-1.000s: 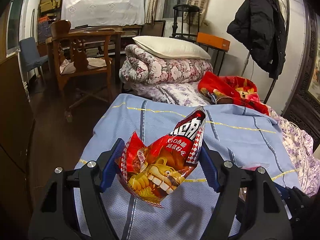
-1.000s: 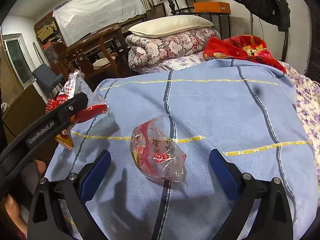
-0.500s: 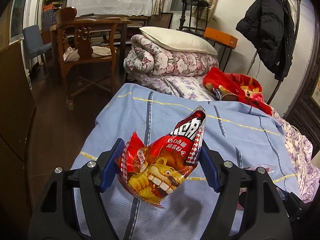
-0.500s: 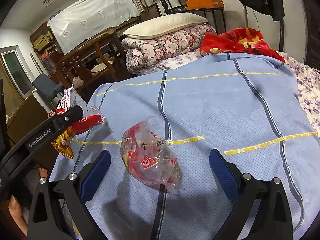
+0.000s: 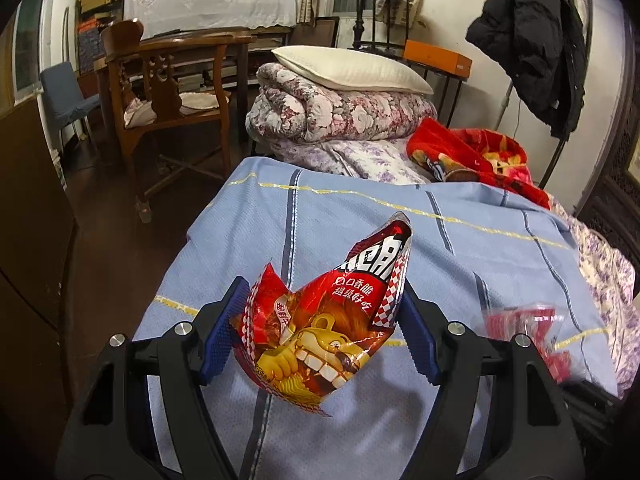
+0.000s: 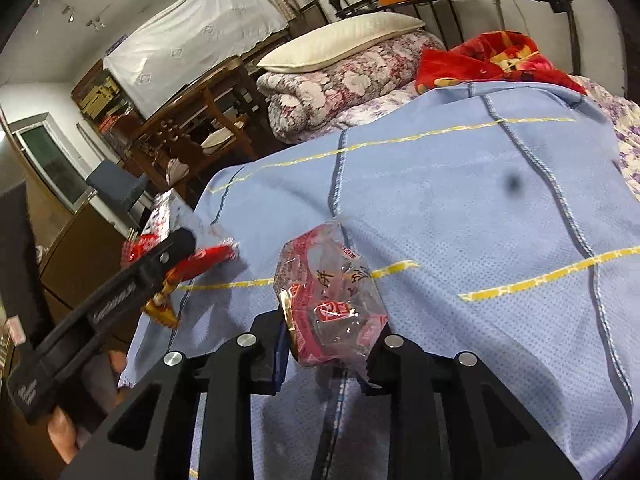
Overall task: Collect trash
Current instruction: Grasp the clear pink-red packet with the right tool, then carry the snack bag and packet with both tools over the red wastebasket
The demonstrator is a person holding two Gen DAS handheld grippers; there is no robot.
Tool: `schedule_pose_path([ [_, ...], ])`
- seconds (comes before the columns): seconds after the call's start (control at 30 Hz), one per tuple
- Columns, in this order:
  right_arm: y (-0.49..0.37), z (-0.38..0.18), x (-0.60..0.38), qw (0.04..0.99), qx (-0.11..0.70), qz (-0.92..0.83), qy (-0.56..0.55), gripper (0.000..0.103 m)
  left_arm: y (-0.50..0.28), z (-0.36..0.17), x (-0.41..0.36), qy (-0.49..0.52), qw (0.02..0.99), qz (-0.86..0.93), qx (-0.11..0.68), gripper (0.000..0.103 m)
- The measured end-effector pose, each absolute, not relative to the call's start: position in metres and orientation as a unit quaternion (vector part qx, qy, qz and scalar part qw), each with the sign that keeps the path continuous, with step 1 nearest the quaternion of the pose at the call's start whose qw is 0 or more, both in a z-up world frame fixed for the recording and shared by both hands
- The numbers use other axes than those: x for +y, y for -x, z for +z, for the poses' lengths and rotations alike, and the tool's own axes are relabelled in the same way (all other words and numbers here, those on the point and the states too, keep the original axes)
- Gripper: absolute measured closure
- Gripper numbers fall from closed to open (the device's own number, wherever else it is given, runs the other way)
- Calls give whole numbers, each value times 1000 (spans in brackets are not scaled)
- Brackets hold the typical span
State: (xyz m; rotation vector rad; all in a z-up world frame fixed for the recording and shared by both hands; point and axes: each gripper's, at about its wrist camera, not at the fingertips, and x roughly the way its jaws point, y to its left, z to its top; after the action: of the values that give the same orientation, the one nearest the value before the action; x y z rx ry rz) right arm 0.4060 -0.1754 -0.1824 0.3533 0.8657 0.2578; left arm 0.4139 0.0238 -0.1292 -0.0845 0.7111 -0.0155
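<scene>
Red foil snack bag (image 5: 320, 324) is sitting pinched between the blue pads of the left gripper (image 5: 318, 338), held above the blue blanket (image 5: 460, 248) on the bed. To its right, the right gripper (image 6: 326, 354) is closing its jaws on a clear red-printed wrapper (image 6: 332, 300), which is standing between the pads over the same blanket. Behind, a folded floral quilt (image 5: 340, 114) is carrying a white pillow (image 5: 348, 68).
</scene>
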Motion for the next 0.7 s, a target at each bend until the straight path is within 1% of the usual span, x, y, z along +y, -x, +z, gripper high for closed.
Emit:
schedule_pose_path([
  [0.23, -373, -181, -186, 886, 410, 116, -183, 76, -377, -98, 33, 58, 946, -22, 318, 32],
  [0.37, -341, -177, -200, 888, 401, 109, -198, 75, -357, -88, 26, 40, 953, -20, 301, 32],
  [0.47, -321, -170, -208, 892, 394, 103, -195, 75, -341, -86, 22, 48, 952, -30, 302, 32],
  [0.57, -303, -162, -213, 894, 391, 104, -192, 75, -318, -89, 21, 86, 946, -54, 309, 32],
  [0.7, -271, -148, -219, 901, 382, 105, -179, 75, -292, -94, 9, 69, 949, -48, 305, 32],
])
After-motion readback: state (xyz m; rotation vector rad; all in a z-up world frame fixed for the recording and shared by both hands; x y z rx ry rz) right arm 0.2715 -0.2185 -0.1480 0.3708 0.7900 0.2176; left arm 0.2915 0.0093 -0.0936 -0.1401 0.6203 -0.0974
